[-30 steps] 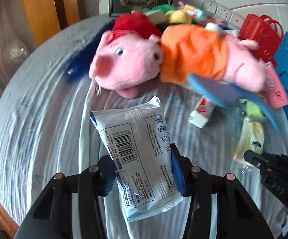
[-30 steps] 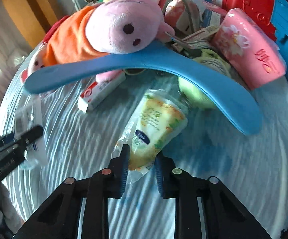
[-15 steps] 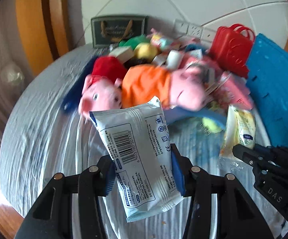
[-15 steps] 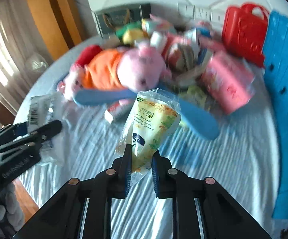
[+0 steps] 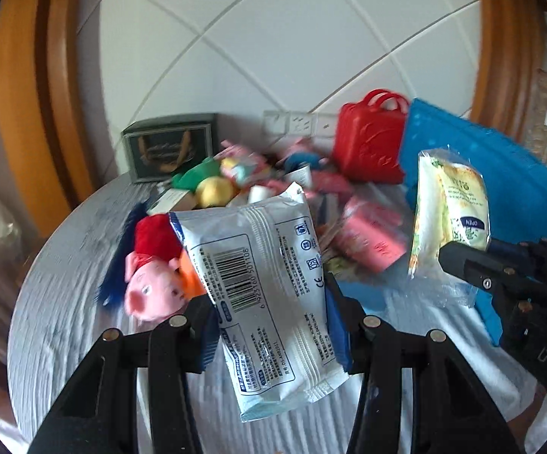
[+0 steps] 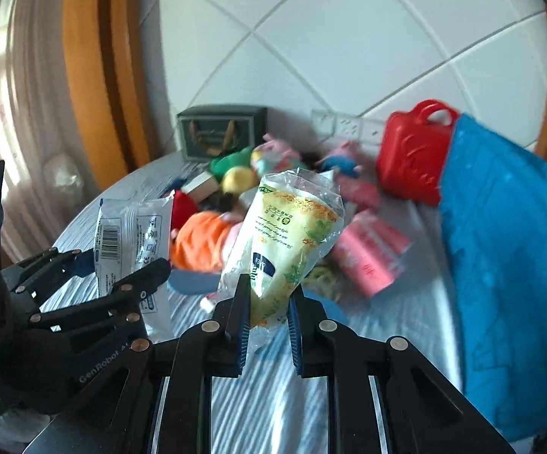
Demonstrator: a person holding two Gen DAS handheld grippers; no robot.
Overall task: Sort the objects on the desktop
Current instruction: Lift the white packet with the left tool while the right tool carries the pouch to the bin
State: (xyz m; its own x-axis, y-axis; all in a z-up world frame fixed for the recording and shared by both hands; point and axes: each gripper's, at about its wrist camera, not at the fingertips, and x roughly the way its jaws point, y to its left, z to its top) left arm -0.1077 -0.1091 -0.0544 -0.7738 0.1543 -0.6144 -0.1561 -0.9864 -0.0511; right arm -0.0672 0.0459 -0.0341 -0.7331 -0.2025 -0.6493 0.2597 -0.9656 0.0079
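the left gripper (image 5: 271,325) has its jaws partly apart and clamped on the two sides of one white packet (image 5: 262,295) with a barcode, held upright in the air above the near edge of the tabletop (image 5: 57,302). the right gripper (image 6: 267,323) has its jaws nearly together, pinching the lower end of one clear pouch (image 6: 288,242) with yellow and green print, also held clear of the tabletop. counted along the far edge from left to right: one dark box (image 5: 171,149), one pig doll (image 5: 156,283) in an orange top with a red hat, one pink pack (image 5: 373,238), one red case (image 5: 371,143) with handles, one blue board (image 5: 500,181) at the right edge. the smaller toys heaped between them are too blurred to count. compared with a second ago, both packets have been lifted well above the cloth, and the wall tiles now fill the upper view.
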